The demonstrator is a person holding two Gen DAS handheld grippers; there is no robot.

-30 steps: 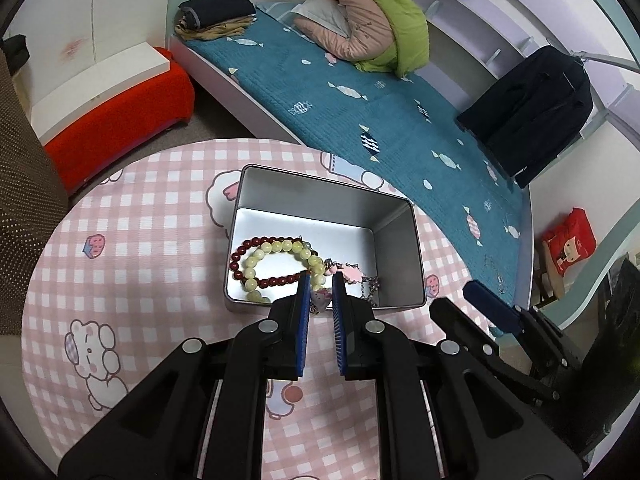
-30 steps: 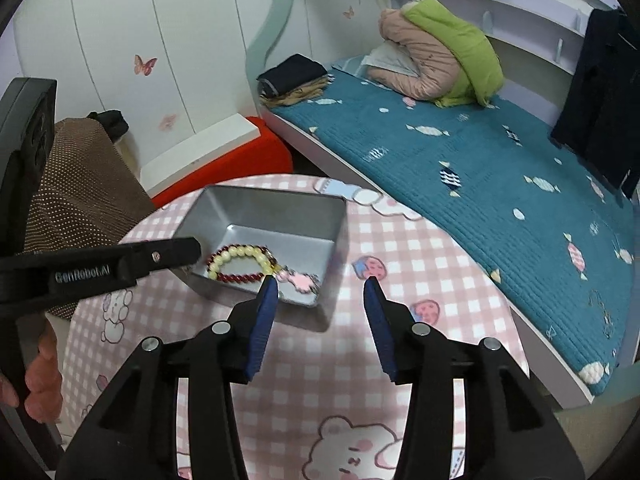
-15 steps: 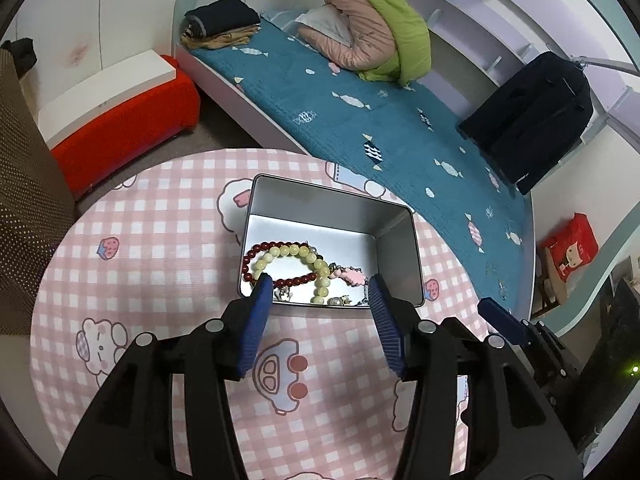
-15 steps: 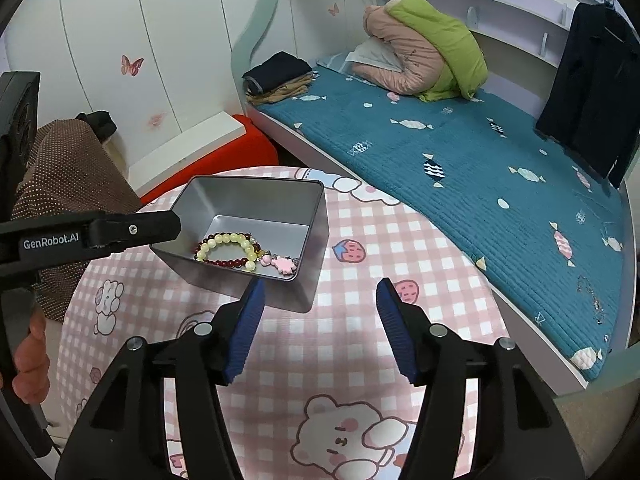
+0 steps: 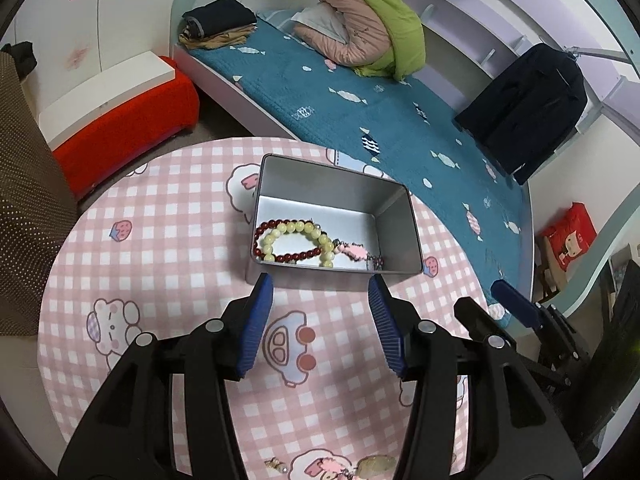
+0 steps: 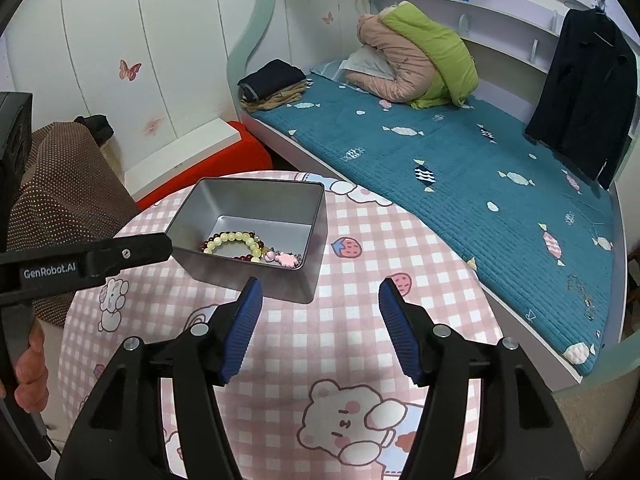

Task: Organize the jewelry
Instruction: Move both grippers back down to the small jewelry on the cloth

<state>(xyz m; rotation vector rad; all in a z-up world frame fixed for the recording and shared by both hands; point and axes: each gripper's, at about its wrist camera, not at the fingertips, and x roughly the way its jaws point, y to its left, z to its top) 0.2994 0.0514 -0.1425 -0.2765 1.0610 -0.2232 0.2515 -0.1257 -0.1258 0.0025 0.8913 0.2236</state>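
Note:
A grey metal tin [image 5: 394, 236] [image 6: 316, 216] stands on the round table with a pink checked cloth [image 5: 160, 240] [image 6: 400, 248]. In the tin lie a bracelet of pale green beads [image 5: 298, 232] [image 6: 236, 238], a dark red bead bracelet [image 5: 280, 256] and a pink charm on a chain [image 5: 354, 251] [image 6: 287, 258]. My left gripper [image 5: 321, 322] is open and empty, held back from the tin's near wall. My right gripper [image 6: 320, 326] is open and empty, near the tin's right corner. The left gripper's arm [image 6: 92, 260] shows at the left of the right wrist view.
A bed with a teal cover [image 6: 460, 160] runs behind and right of the table. A red bench [image 5: 124, 124] stands at the back left and a brown dotted chair [image 6: 68, 184] at the left. Small items [image 5: 372, 463] lie at the table's near edge.
My left gripper was shut over the tin's contents; it has opened wide and pulled back from the tin, leaving the charm inside. My right gripper has opened a little wider and drawn back.

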